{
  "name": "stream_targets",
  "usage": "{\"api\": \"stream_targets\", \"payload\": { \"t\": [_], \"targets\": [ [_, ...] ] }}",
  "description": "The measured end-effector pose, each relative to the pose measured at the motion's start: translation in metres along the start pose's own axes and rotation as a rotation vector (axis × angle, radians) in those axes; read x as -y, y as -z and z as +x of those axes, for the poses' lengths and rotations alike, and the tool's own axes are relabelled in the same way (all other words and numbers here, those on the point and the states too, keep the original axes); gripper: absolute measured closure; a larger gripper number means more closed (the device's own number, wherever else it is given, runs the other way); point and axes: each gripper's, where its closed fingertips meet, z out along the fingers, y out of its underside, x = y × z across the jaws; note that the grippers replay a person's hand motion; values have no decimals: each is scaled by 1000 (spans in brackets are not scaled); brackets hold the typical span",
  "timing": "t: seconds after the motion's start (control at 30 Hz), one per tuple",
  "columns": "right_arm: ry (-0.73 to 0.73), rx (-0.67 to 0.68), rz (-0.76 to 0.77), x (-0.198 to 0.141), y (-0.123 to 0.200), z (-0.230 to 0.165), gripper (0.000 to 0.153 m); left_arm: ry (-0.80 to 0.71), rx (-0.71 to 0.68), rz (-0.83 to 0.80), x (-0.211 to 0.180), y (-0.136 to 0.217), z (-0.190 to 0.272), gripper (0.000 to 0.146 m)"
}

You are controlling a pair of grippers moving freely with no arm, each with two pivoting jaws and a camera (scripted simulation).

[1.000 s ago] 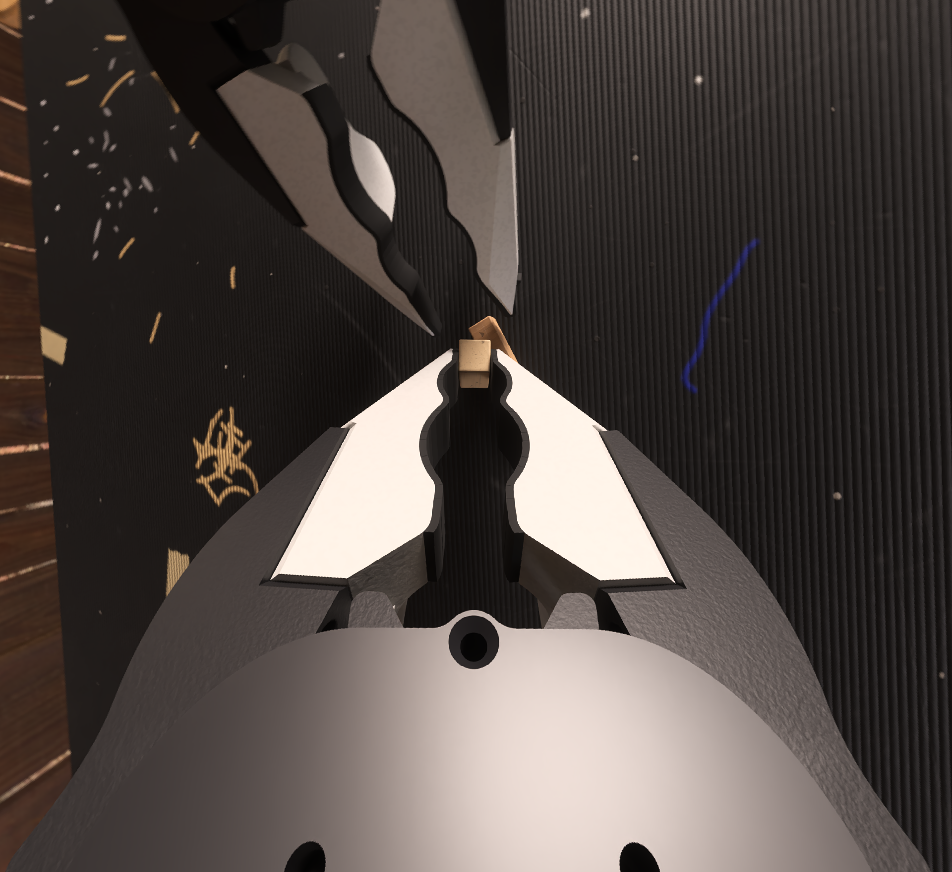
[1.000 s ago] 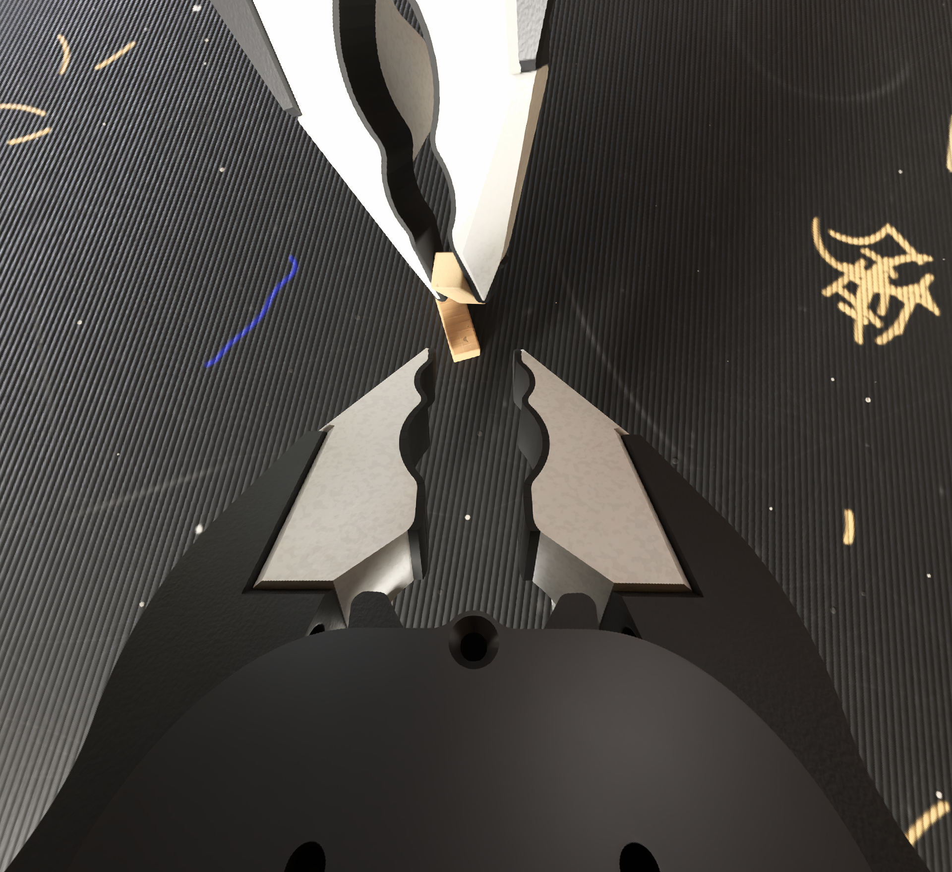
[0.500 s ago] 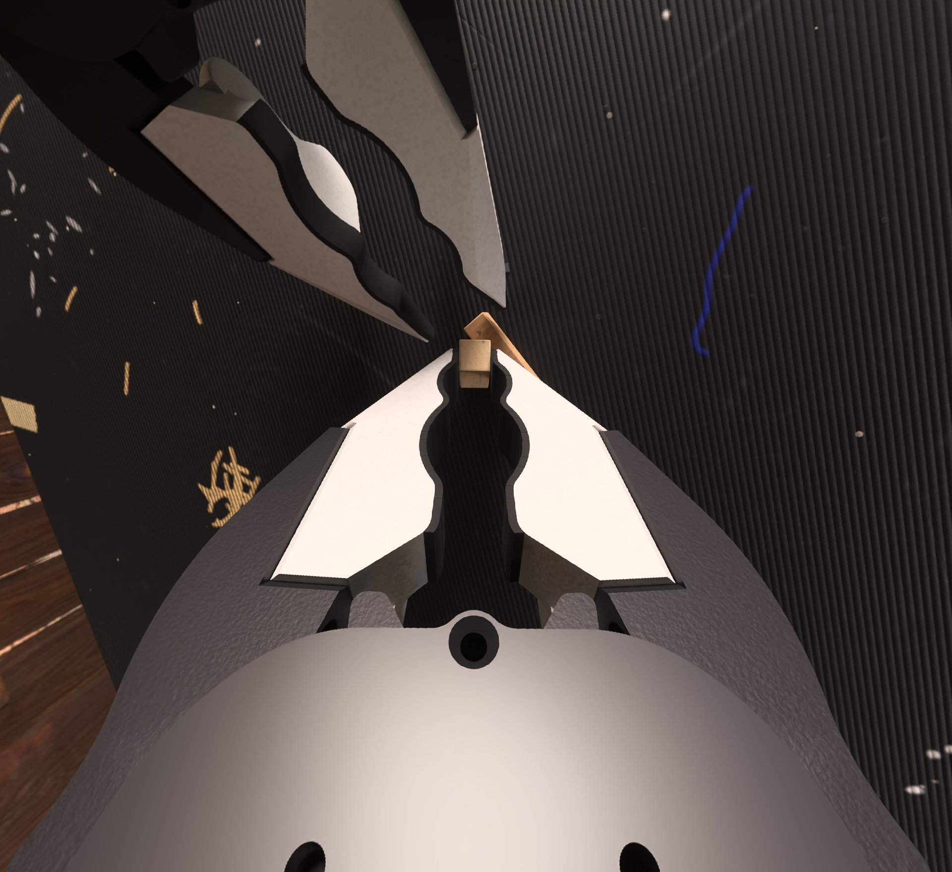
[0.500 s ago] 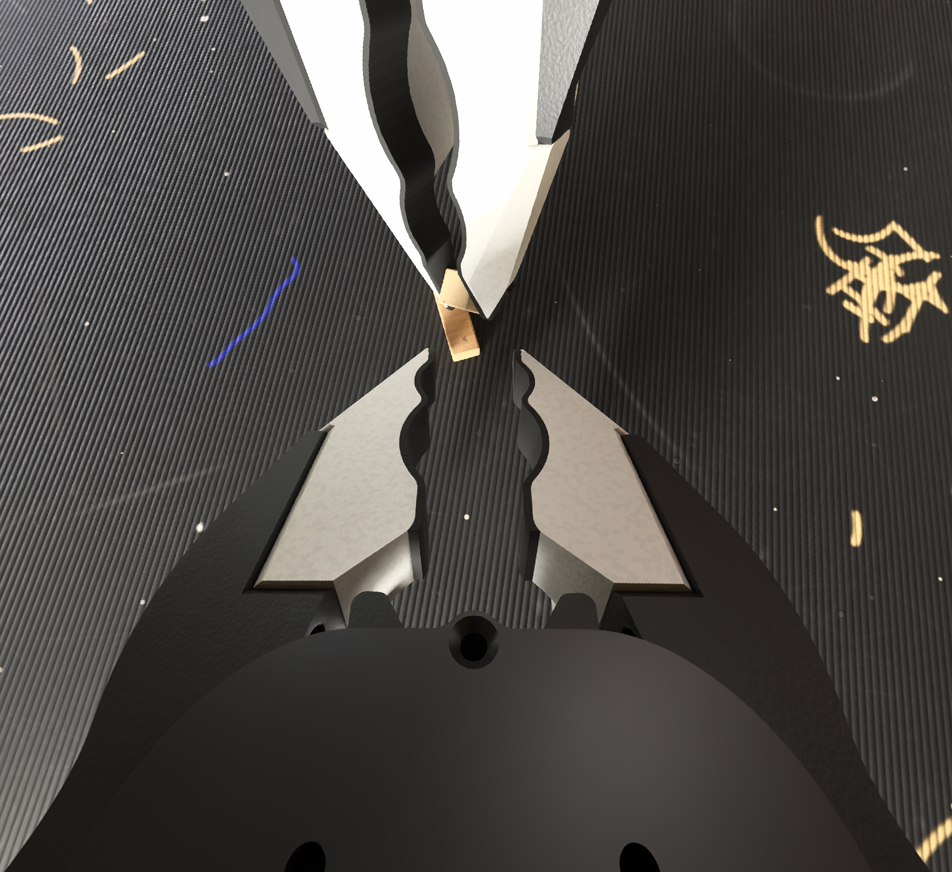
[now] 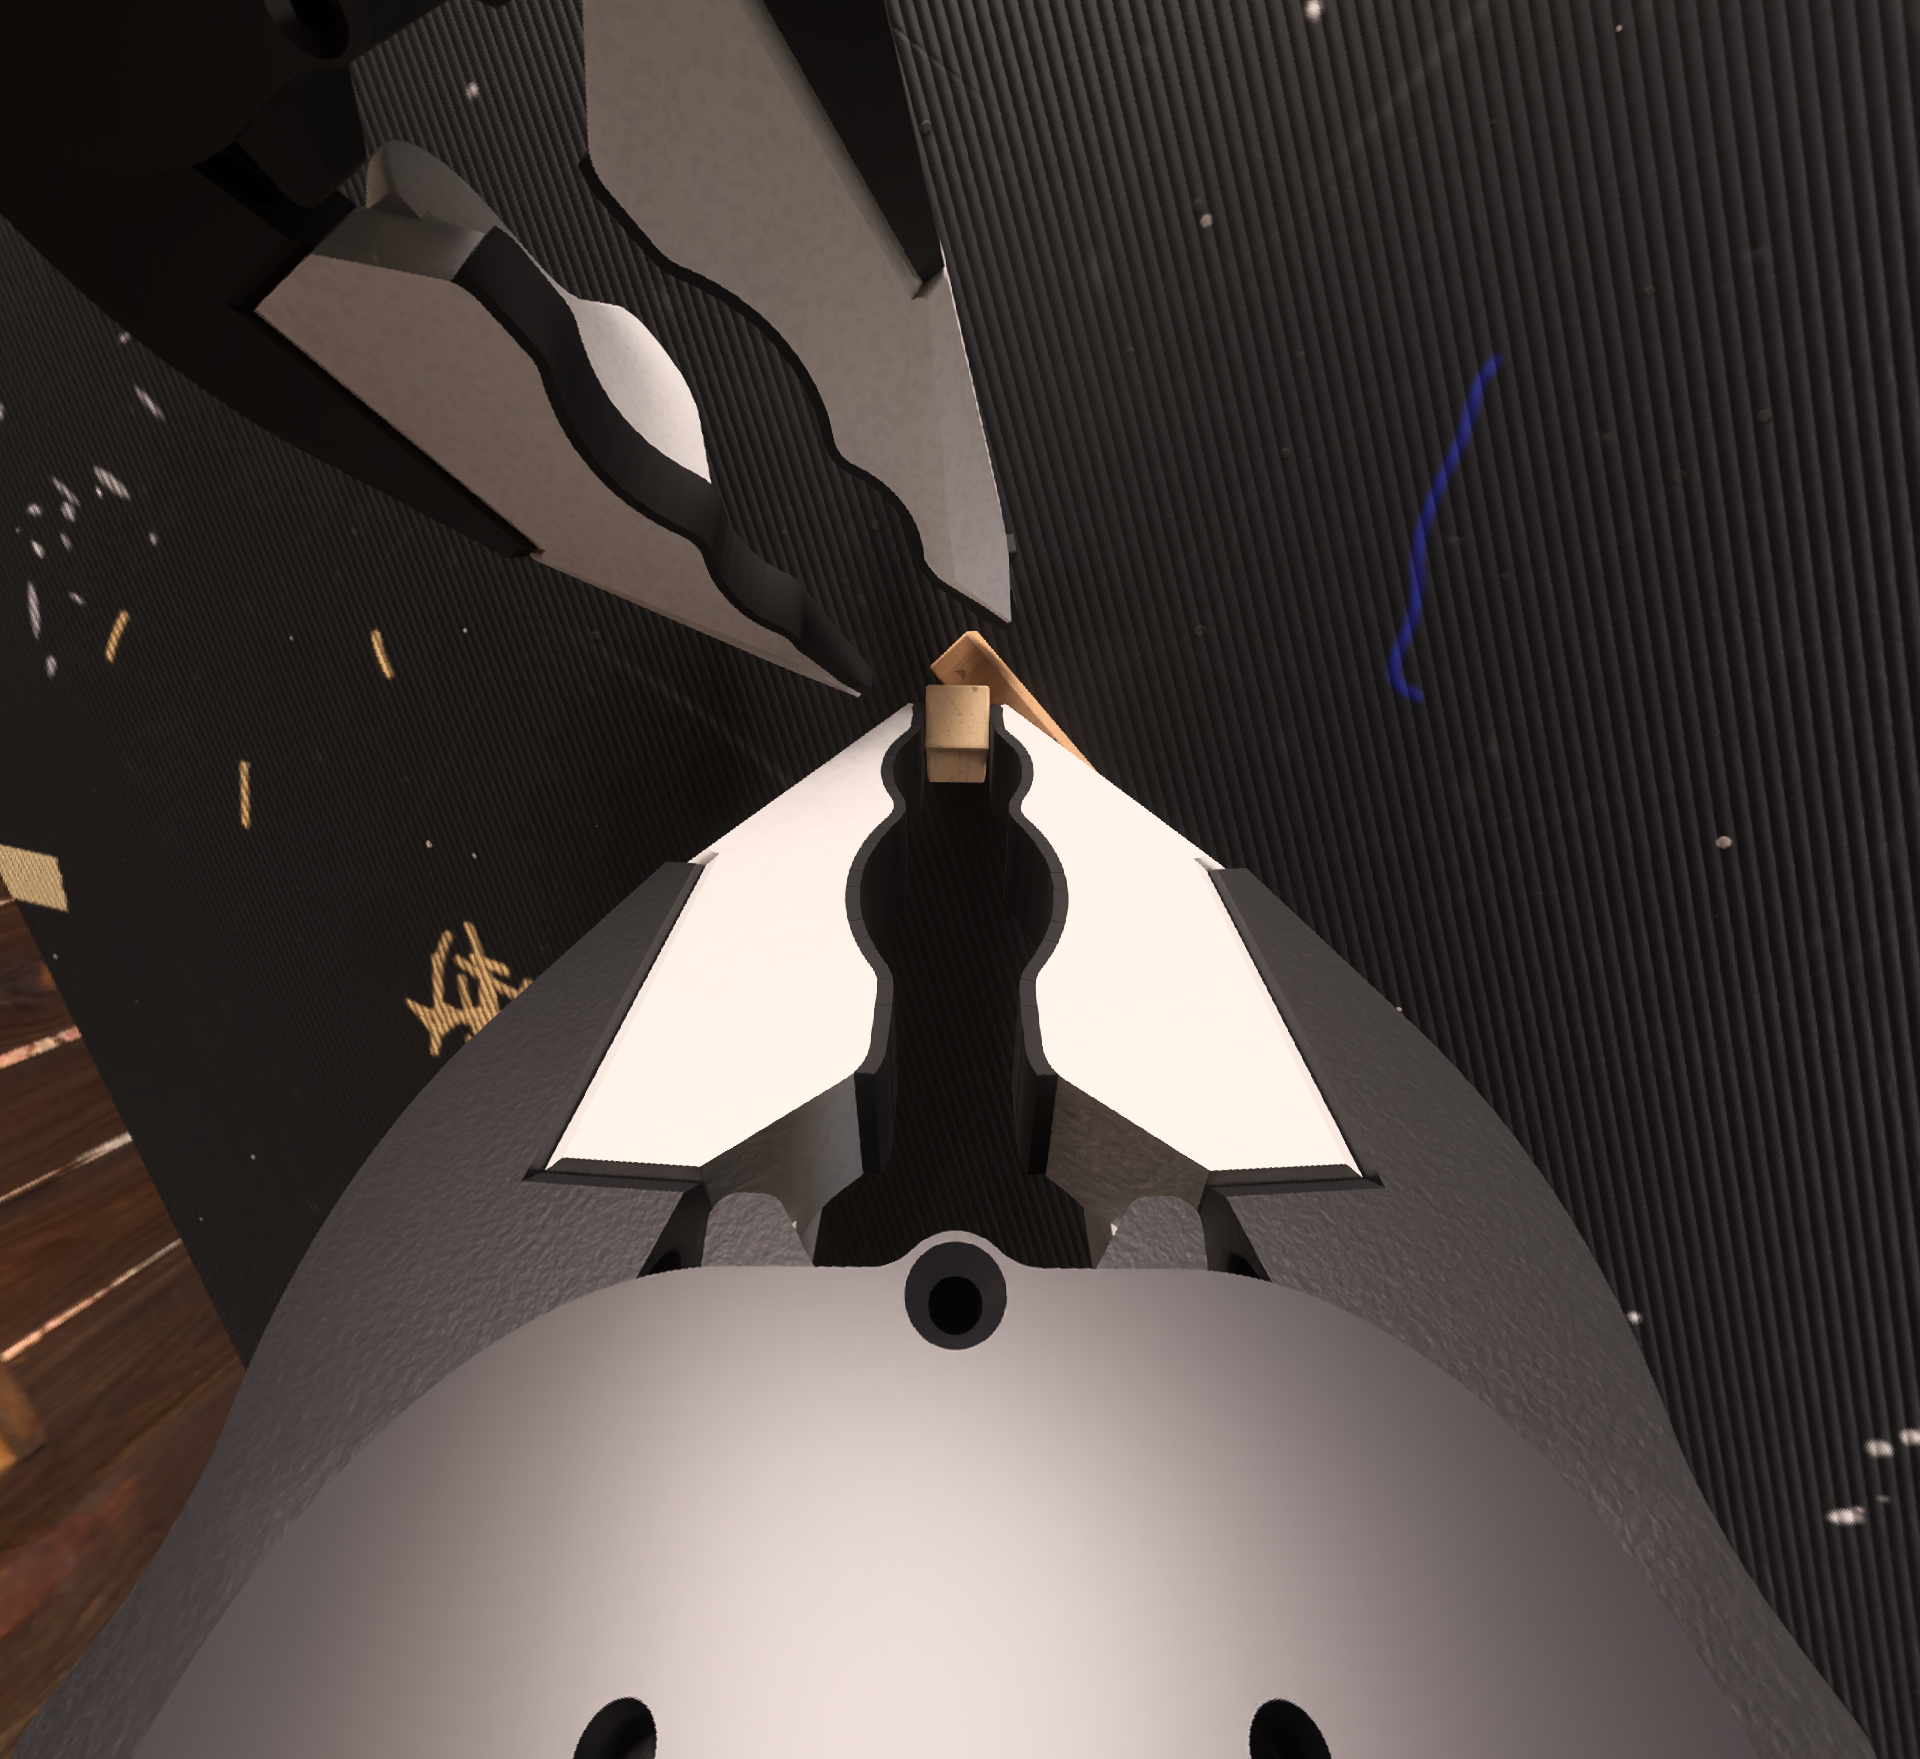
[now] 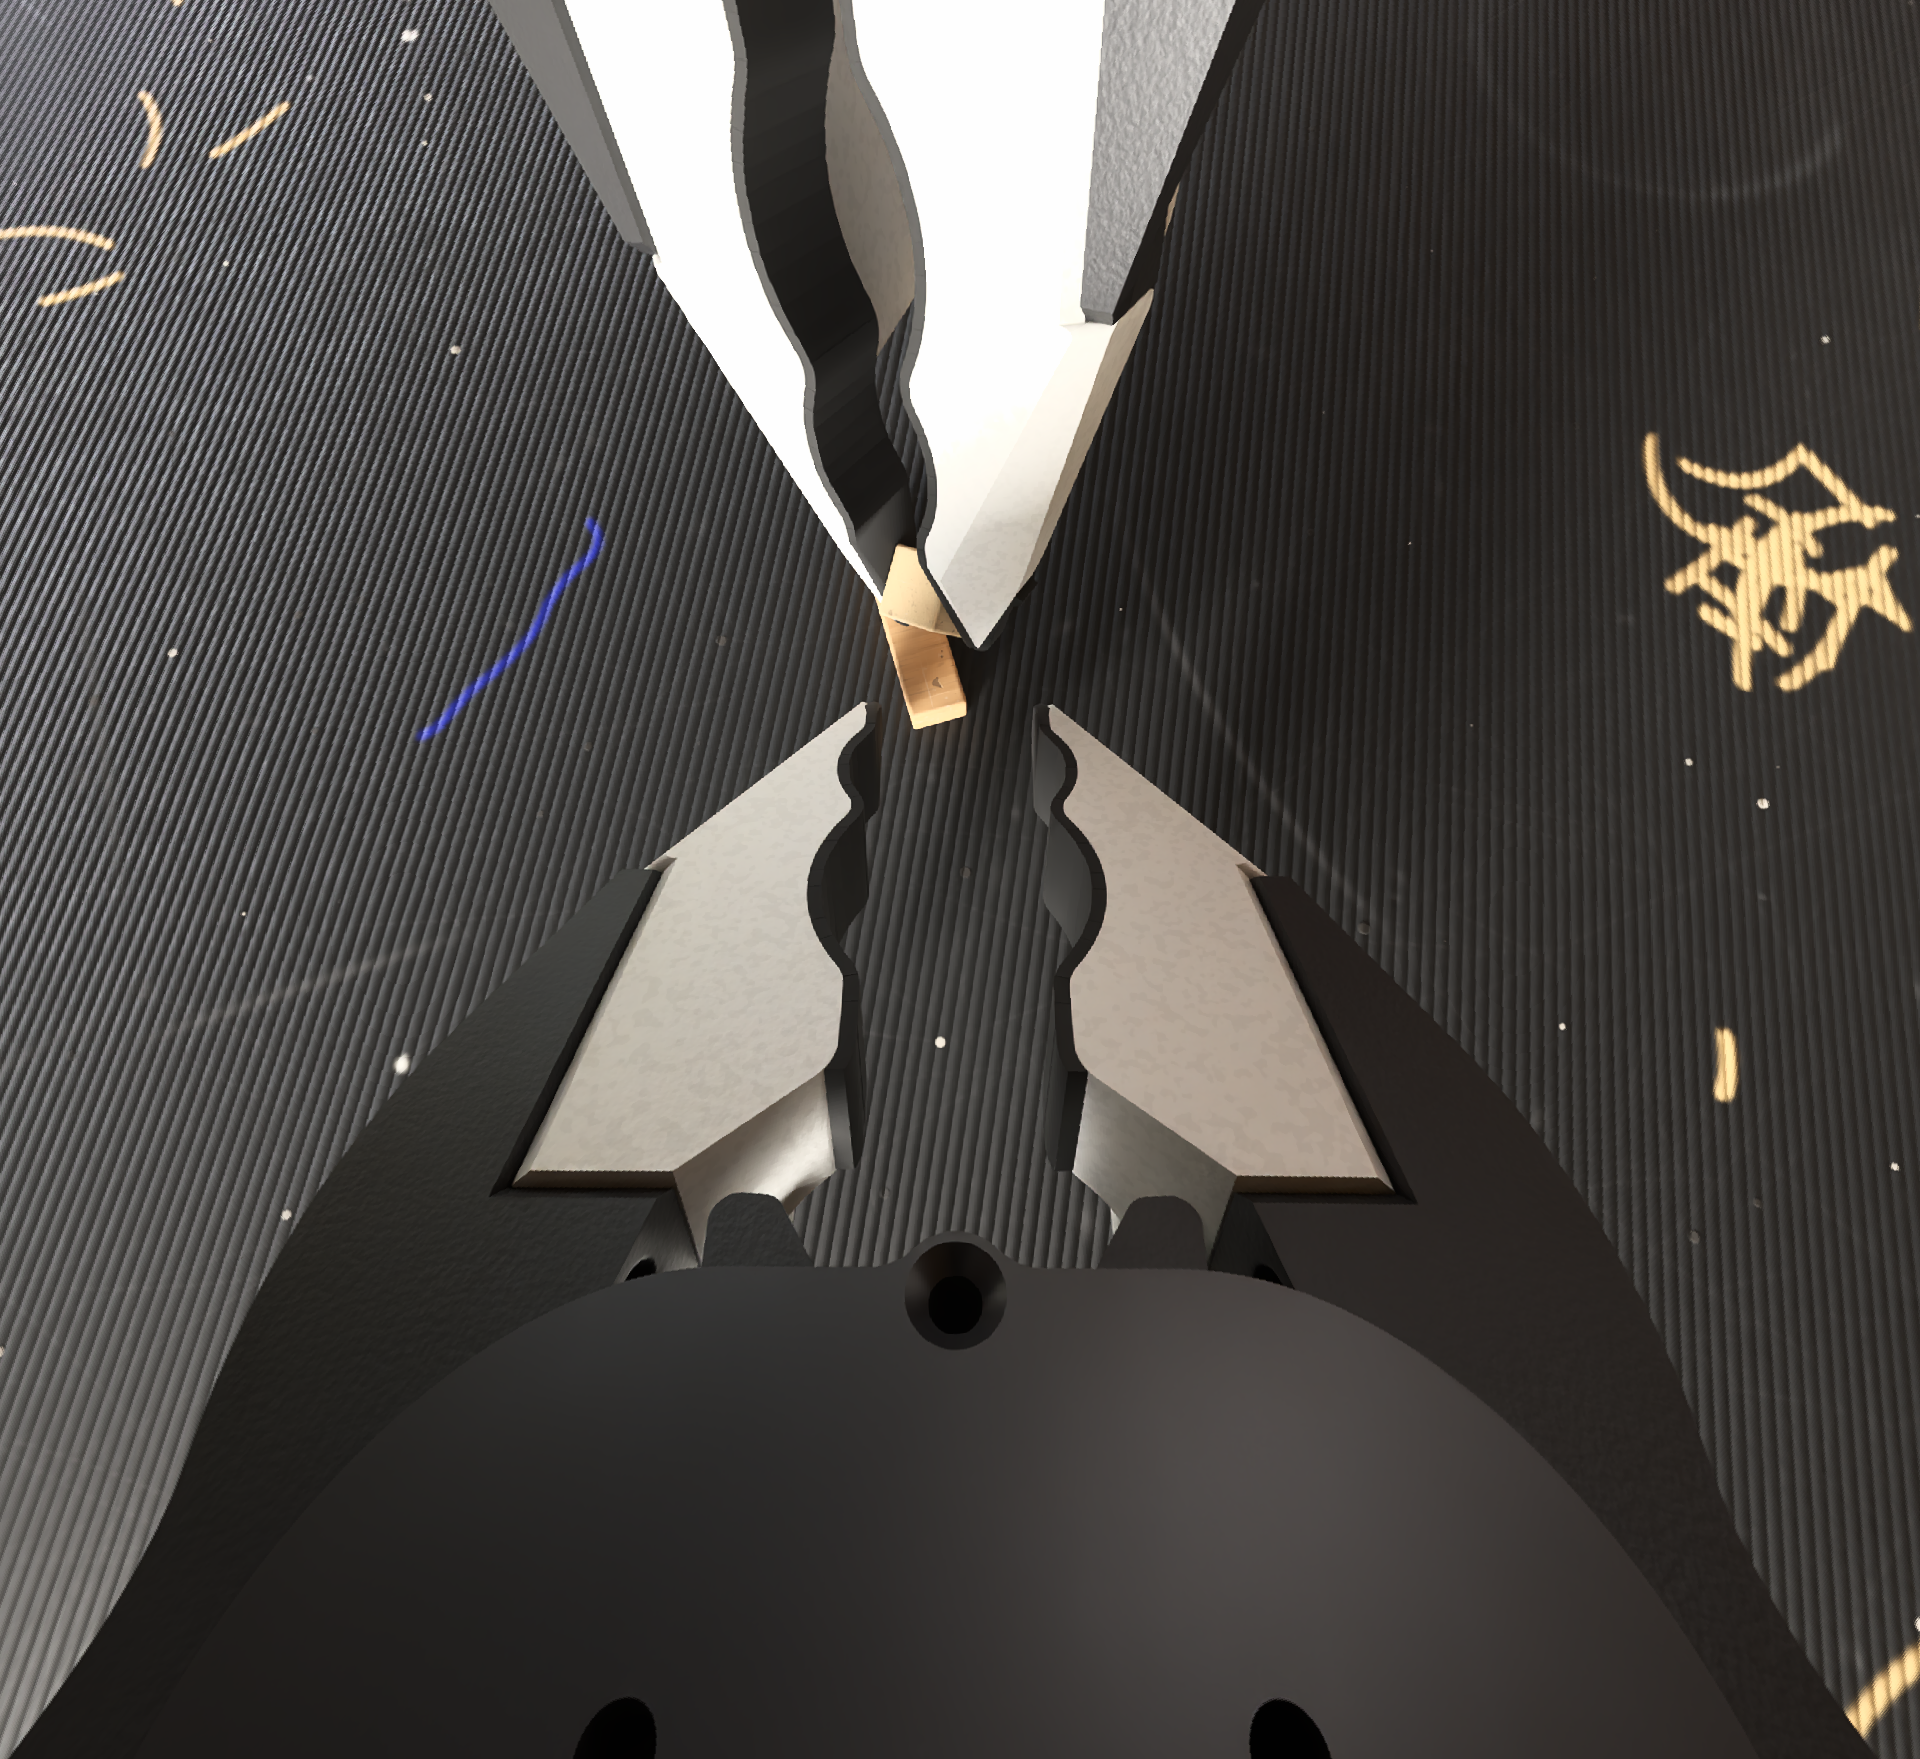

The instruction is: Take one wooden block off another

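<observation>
The left claw [image 5: 958, 733] is clenched on a small pale wooden block [image 5: 957, 735], pinched at the very tips of its 2 white fingers [image 5: 774, 961]; in the right wrist view the same claw [image 6: 925, 603] comes down from the top of the frame with that block [image 6: 909, 589] caught between its points. Directly beneath and touching it lies a second, darker tan wooden block [image 5: 987, 686], flat on the worktop [image 5: 1455, 878] and turned at an angle to the upper 1, so that 1 end [image 6: 932, 681] sticks out toward the right claw. Whether the gripped block has cleared the lower 1 cannot be told; the 2 look in contact. The right claw [image 6: 956, 722] is released, its 2 grey fingers [image 6: 717, 982] spread with bare worktop between them, its tips just short of the lower block and not touching it; from the left wrist view it [image 5: 925, 639] reaches in from the upper left, tips near the blocks. The worktop is a dark ribbed mat [image 6: 312, 774] well away from its edges here. A blue squiggle [image 5: 1439, 530] marks it off to 1 side of the blocks, a tan scrawled mark [image 6: 1777, 571] lies on the other side, and tan flecks [image 6: 156, 140] are scattered farther out. A brown wooden floor [image 5: 83, 1190] shows past the mat's edge at the lower left of the left wrist view.
</observation>
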Motion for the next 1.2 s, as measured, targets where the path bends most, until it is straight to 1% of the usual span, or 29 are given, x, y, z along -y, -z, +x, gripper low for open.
{"api": "stream_targets", "payload": {
  "t": [0.4, 0.53, 0.63, 0.77, 0.83, 0.87, 0.93, 1.0, 1.2],
  "targets": [
    [-5, 4, 5, 0, 0, -1, 124, -20, -48, -25, 0, 0, 3, 135],
    [-36, 28, 15, 1, 0, -3, 124, -4, -80, -15, 0, 0, 3, 135],
    [-137, 23, 33, 2, 5, 3, 124, 13, -104, 5, -1, 0, 2, 135],
    [-382, 58, 154, 8, 14, 14, 124, 21, -113, 19, -2, 0, 1, 135],
    [-467, 88, 200, 9, 15, 18, 124, 22, -115, 26, -2, 0, 0, 135],
    [-486, 100, 221, 11, 15, 18, 123, 26, -118, 30, -2, 0, 0, 135],
    [-485, 99, 229, 11, 13, 19, 121, 31, -122, 36, -2, 0, 0, 135],
    [-454, 100, 208, 10, 9, 15, 117, 33, -123, 39, -2, 0, 0, 135],
    [-382, 15, 194, 12, 5, 19, 116, 42, -126, 43, -4, 0, -1, 135]
  ]
}}
